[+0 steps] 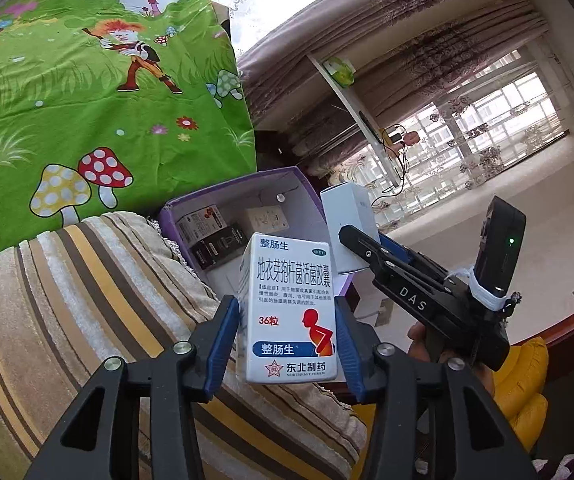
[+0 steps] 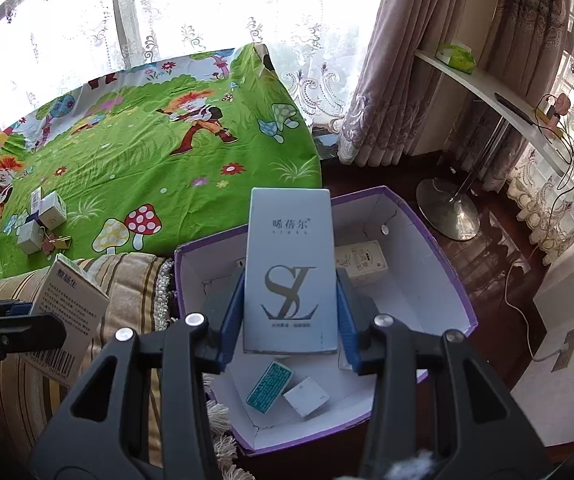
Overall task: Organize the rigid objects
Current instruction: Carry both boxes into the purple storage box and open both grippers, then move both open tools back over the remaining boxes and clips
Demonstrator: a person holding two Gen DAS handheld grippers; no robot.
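Observation:
My left gripper is shut on a white medicine box with blue Chinese text, held upright above the striped cushion beside the purple box. That medicine box also shows in the right wrist view. My right gripper is shut on a tall grey box marked with an SL logo, held over the open purple box. The grey box also shows in the left wrist view. Several small boxes lie inside the purple box.
A green cartoon sheet covers the bed, with small white boxes and gold binder clips on it. A striped cushion lies between bed and purple box. A white shelf and its stand base stand right.

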